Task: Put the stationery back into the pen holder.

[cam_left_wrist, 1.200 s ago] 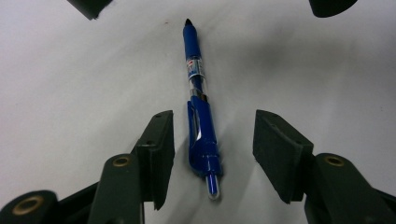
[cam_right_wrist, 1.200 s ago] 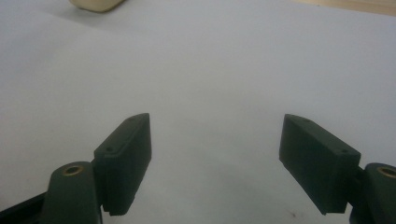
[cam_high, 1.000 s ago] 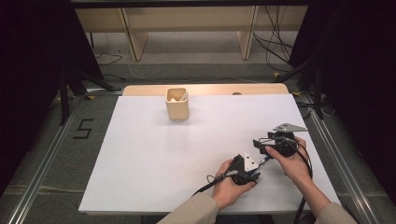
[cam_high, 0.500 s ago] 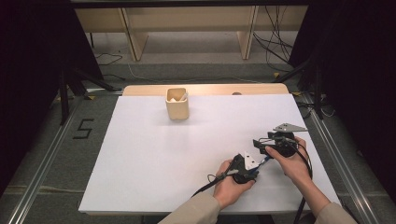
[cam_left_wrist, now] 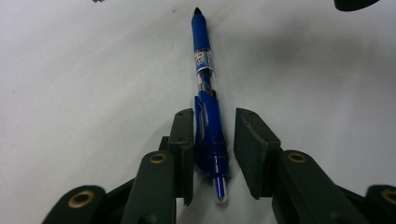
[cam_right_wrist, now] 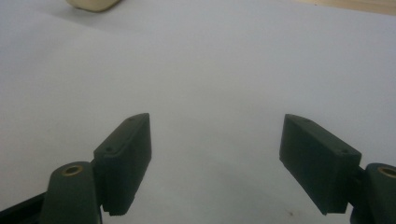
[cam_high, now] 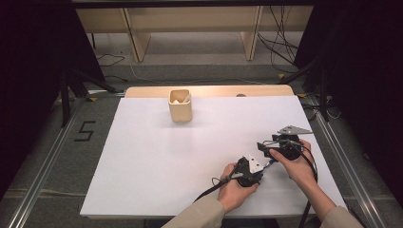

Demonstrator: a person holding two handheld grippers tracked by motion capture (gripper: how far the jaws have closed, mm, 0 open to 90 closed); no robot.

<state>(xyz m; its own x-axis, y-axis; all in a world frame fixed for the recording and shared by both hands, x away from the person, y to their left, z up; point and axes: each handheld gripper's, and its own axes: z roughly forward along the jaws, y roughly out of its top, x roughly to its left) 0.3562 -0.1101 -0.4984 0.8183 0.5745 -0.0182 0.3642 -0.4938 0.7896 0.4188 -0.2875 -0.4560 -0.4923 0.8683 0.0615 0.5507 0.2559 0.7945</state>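
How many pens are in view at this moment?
1: a blue pen lies on the white table between the left gripper jaws. The beige holder may hide more.

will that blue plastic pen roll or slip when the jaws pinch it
The blue plastic pen looks stiff, so it probably won't bend. Its round glossy barrel may slip between the left gripper pads, which have just been closing around it. Its clip likely limits rolling.

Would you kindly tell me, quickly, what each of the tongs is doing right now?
Left tongs: closing around the blue pen; a gap remains on one side, so not yet gripping.
Right tongs: open, holding nothing.
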